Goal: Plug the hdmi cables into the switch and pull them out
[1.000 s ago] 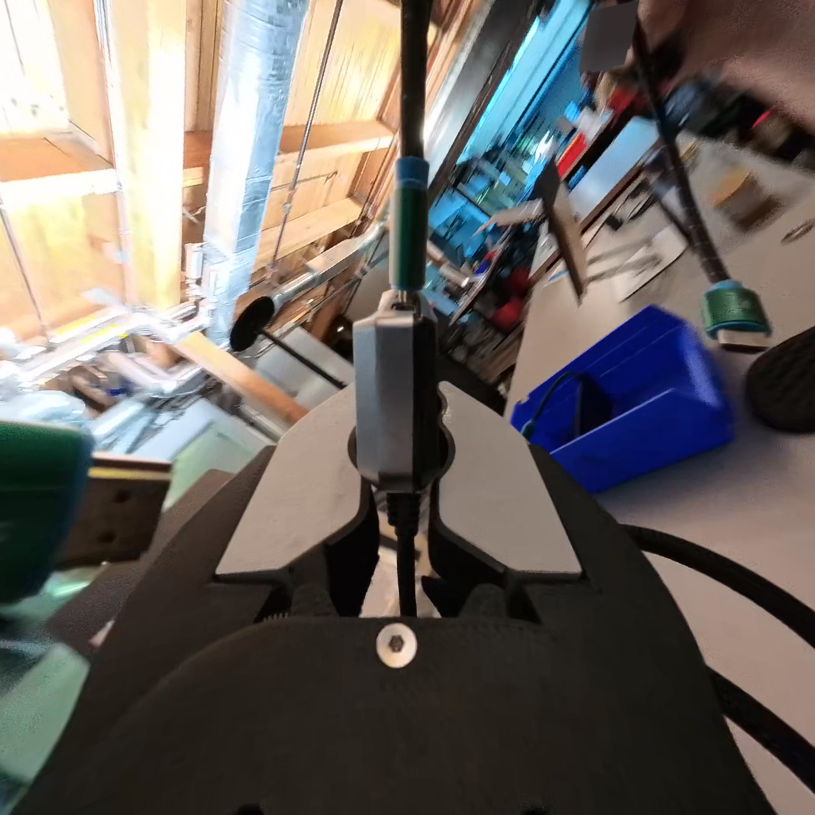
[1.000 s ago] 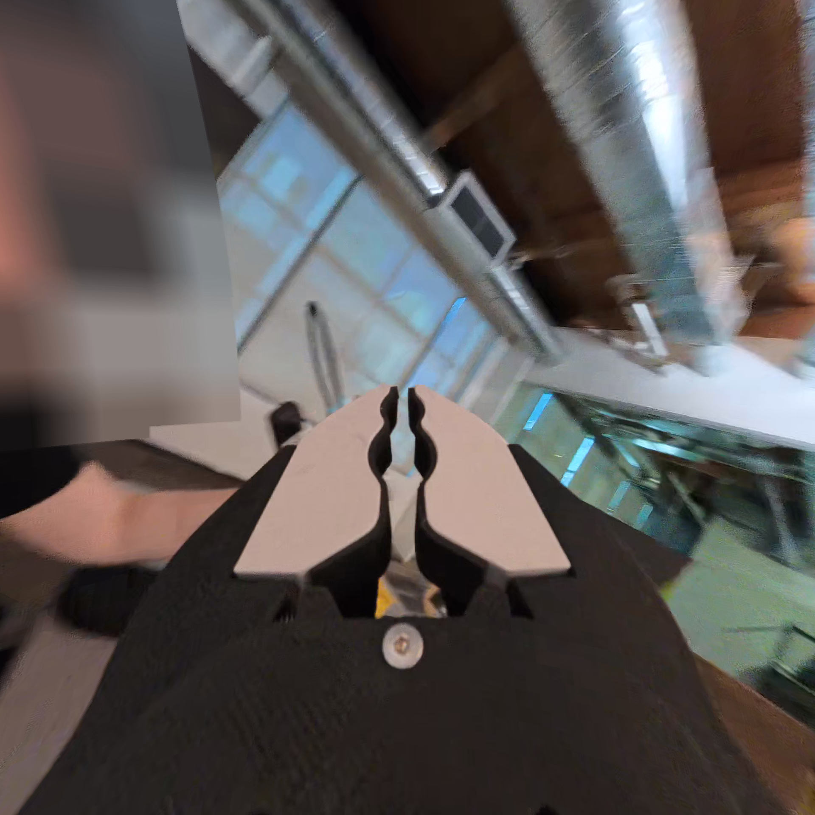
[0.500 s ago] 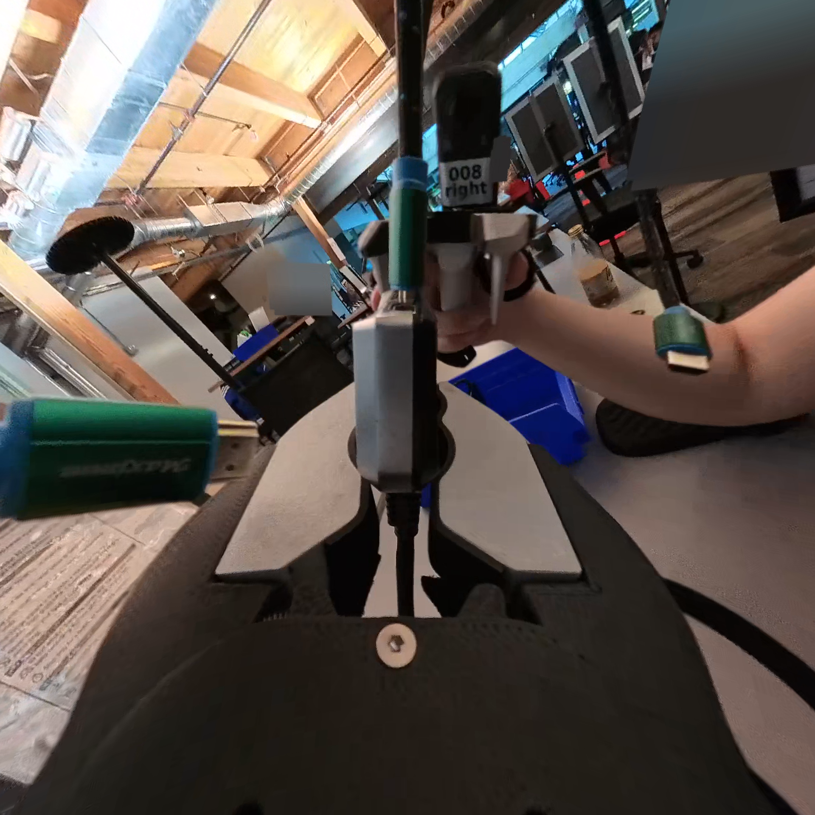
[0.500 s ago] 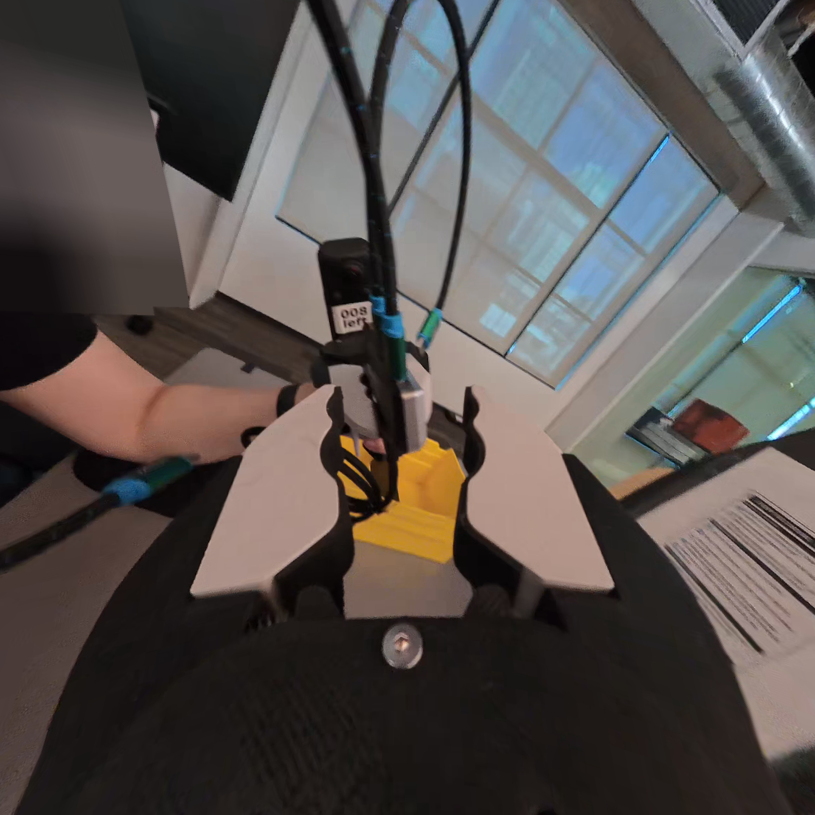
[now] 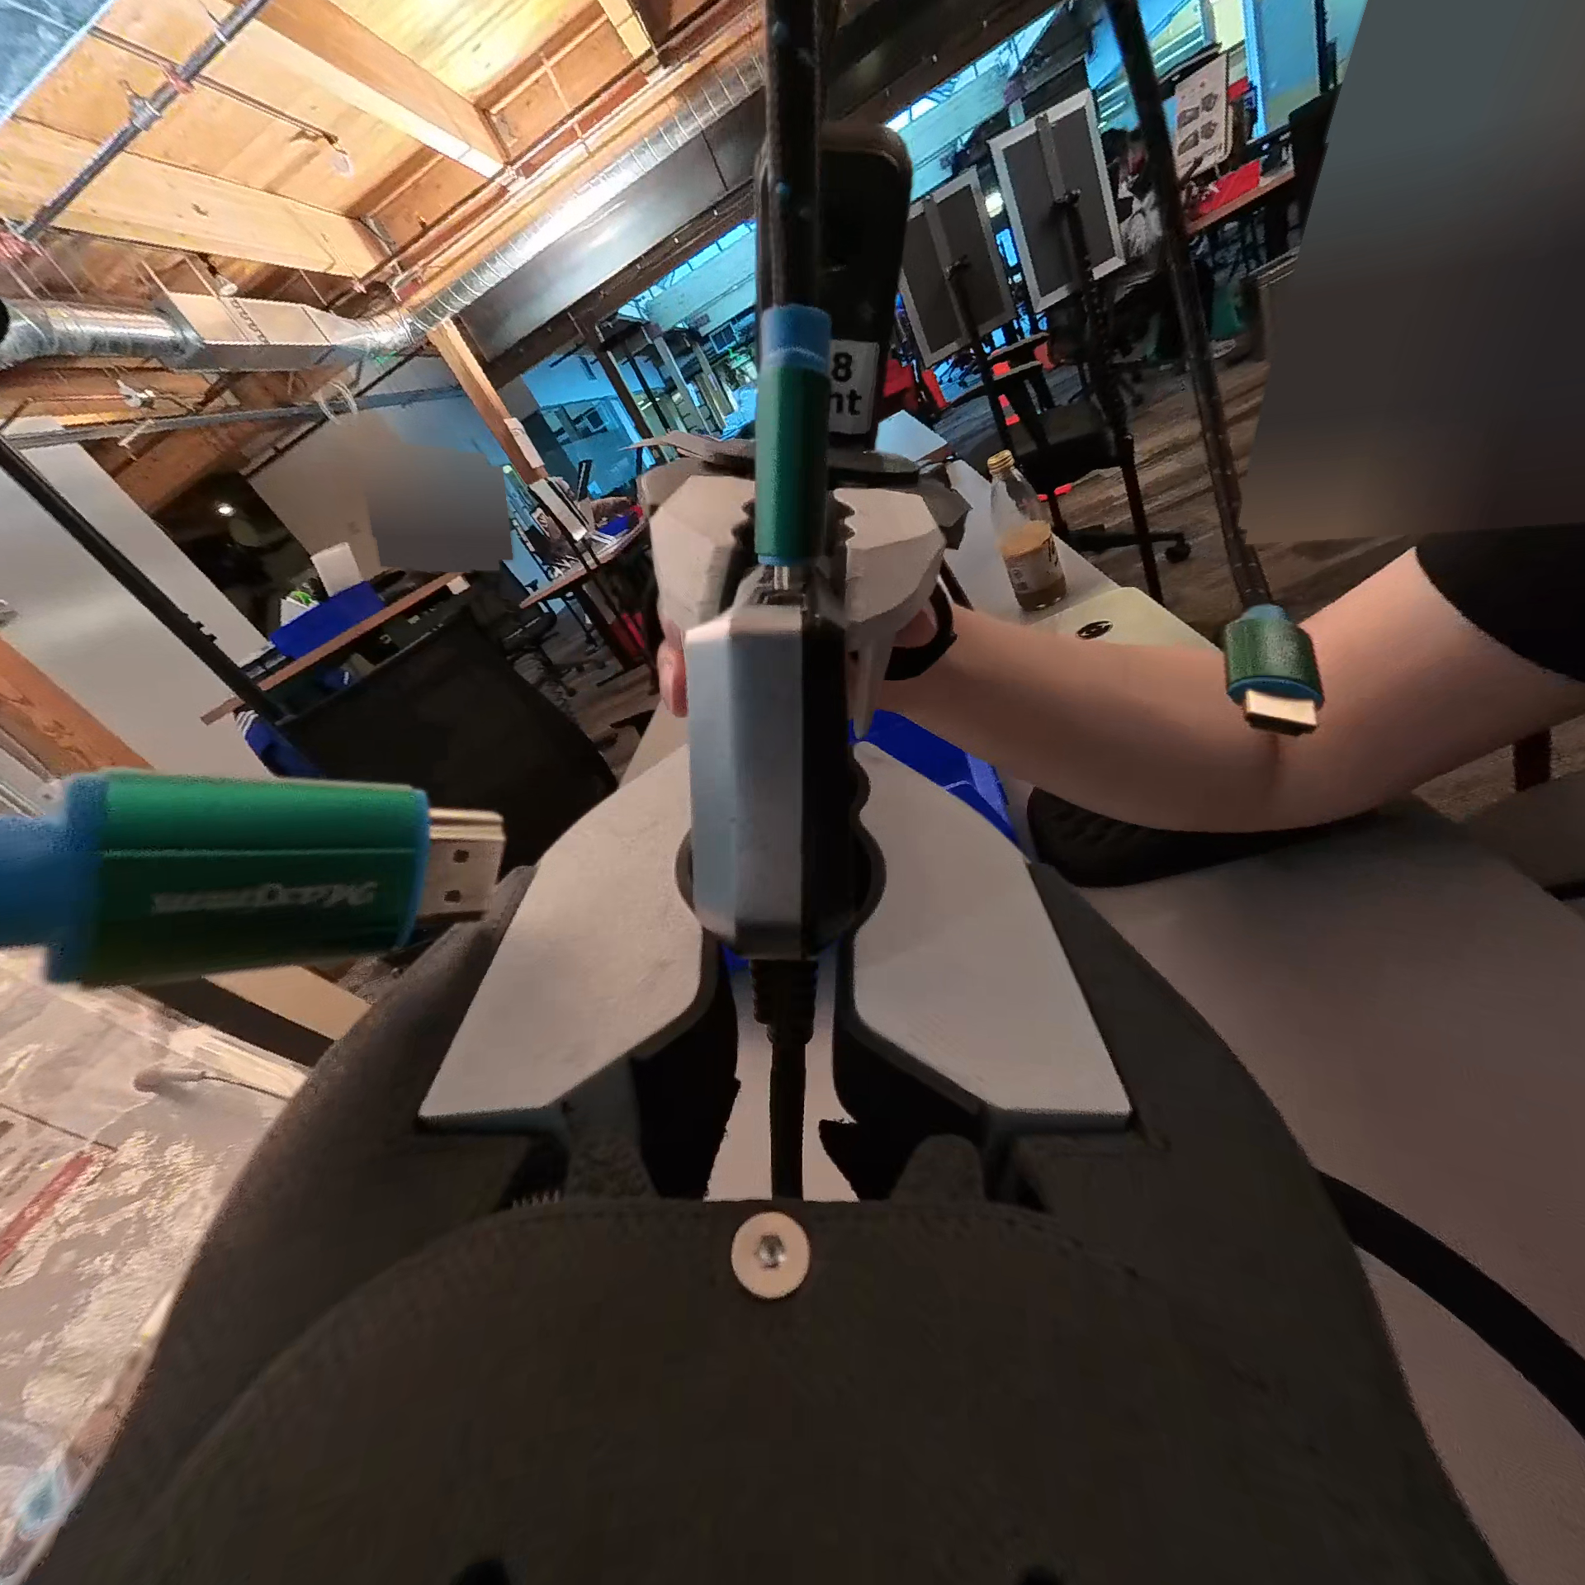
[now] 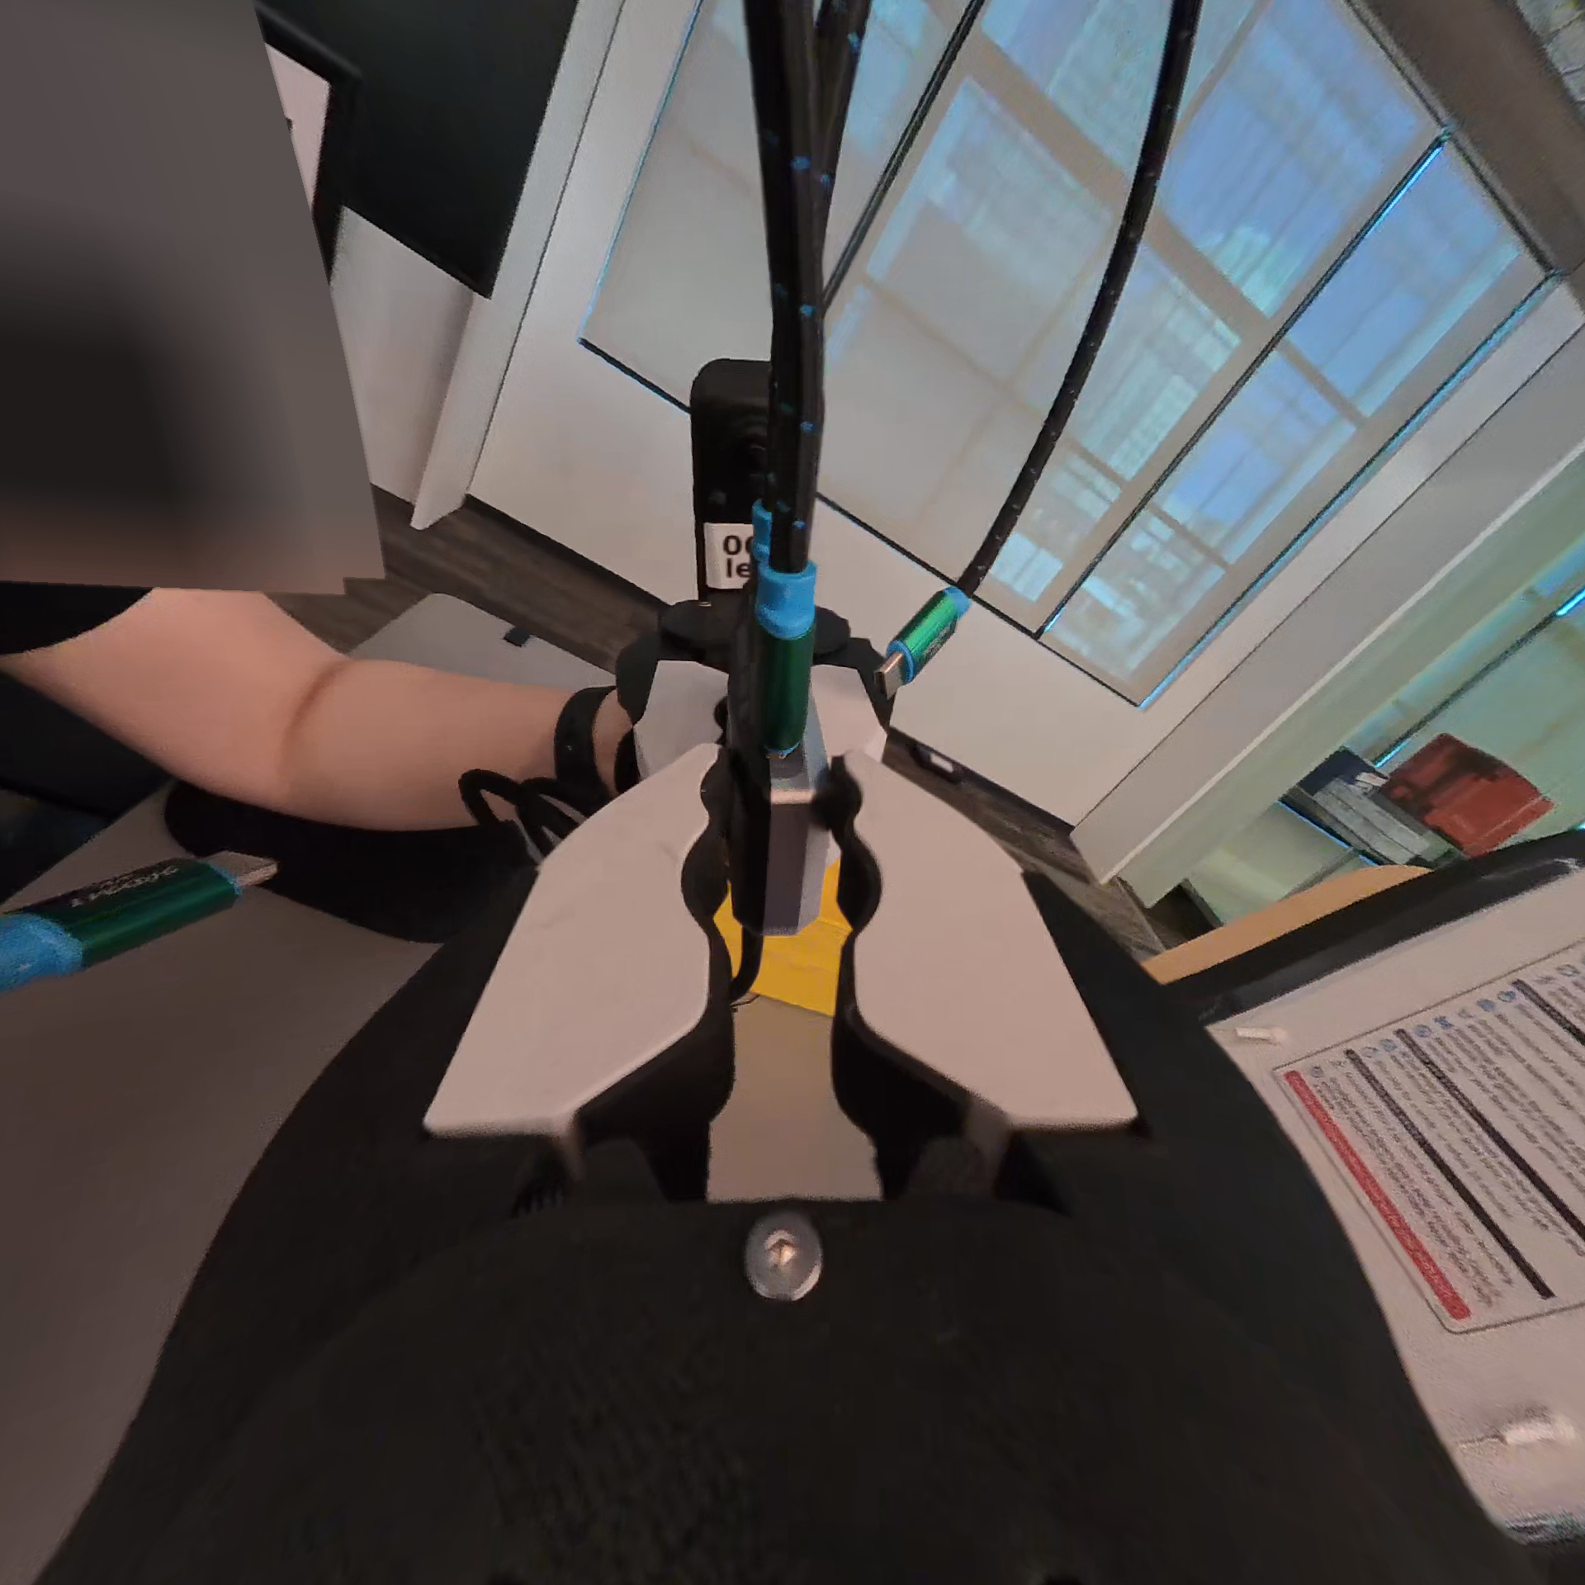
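Note:
My left gripper (image 5: 772, 772) is shut on the grey HDMI switch (image 5: 746, 772) and holds it up off the table. A green HDMI plug (image 5: 789, 480) with a black braided cable is seated in the switch's far end. My right gripper (image 6: 780, 759) faces the left one, and its jaws are closed against that plug (image 6: 785, 686) where it meets the switch (image 6: 793, 840). A loose green plug (image 5: 249, 866) hangs at the left of the left wrist view. Another loose plug (image 5: 1269, 669) dangles at the right.
The person's forearm (image 5: 1201, 729) rests on a black pad (image 5: 1115, 845) on the grey table (image 5: 1286, 986). A blue bin (image 5: 926, 759) lies behind the switch, and a yellow bin (image 6: 798, 961) shows under my right fingers. A printed sheet (image 6: 1415, 1115) lies at the right. A bottle (image 5: 1029, 549) stands farther back. Less than 4 cm separates the two grippers' tips.
My right gripper swung round to face the left one, came in wide open, and has now closed on the plugged-in green plug. My left gripper still holds the switch.

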Demonstrator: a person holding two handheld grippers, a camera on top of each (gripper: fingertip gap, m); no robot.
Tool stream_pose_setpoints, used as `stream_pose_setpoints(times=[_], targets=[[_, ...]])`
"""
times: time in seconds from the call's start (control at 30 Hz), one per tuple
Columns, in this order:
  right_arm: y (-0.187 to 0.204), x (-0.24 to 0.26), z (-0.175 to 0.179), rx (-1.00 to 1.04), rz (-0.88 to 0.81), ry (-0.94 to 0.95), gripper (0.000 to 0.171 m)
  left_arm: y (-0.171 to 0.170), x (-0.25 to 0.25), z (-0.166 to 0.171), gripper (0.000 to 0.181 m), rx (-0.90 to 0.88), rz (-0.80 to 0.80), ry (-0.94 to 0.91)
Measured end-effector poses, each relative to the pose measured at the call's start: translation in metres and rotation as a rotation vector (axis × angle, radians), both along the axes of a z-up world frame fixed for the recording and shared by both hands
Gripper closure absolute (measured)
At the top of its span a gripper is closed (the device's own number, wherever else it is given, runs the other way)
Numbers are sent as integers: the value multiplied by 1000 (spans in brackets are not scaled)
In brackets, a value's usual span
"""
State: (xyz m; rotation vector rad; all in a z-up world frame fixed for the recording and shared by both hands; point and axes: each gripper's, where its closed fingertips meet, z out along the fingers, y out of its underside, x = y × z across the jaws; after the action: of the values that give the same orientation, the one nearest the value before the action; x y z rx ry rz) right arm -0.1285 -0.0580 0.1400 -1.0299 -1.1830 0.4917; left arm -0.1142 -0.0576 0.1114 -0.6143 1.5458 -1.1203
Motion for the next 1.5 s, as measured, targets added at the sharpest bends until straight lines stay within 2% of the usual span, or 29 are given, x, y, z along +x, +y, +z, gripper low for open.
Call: stream_pose_setpoints(times=[0.13, 0.3, 0.43, 0.5, 0.57, 0.7, 0.77, 0.87, 0.97, 1.03, 1.1, 1.27, 1.37, 1.5], targets=[[-2, -1, -2, -52, 12, -18, 151, -2, -2, -3, 159, -37, -26, 39], [7, 13, -5, -64, -37, -9, 151, 17, -6, -1, 155, -85, 42, 43], [9, 18, -9, -113, -38, -5, 151, 19, -5, -5, 158, -127, 8, 66], [11, 21, -3, -88, -58, 41, 148, 19, -1, -3, 159, -147, 11, 56], [11, 19, 0, -68, -66, 63, 138, 19, 3, -1, 159, -166, 22, 49], [16, 17, -6, -71, -103, 15, 136, 9, 6, -4, 160, -191, -35, 66], [10, 14, -9, -102, -51, -1, 148, 6, 7, -5, 160, -195, -45, 72], [8, 17, -10, -124, -36, -17, 150, 7, 10, -4, 158, -218, -36, 82], [18, 25, -8, -107, -112, -9, 150, 26, 11, -8, 155, -222, 78, 108], [25, 41, -2, -118, -178, 27, 150, 45, 5, -11, 155, -226, 153, 123], [31, 68, 6, -149, -262, 82, 150, 61, -5, -3, 157, -308, 176, 103], [30, 168, 39, -174, -592, 313, 150, 81, -29, 22, 167, -449, 161, -9], [14, 224, 47, -180, -728, 428, 150, 84, -34, 25, 169, -437, 178, -23], [-17, 274, 59, -132, -785, 583, 150, 82, -34, 25, 170, -428, 172, -14]])
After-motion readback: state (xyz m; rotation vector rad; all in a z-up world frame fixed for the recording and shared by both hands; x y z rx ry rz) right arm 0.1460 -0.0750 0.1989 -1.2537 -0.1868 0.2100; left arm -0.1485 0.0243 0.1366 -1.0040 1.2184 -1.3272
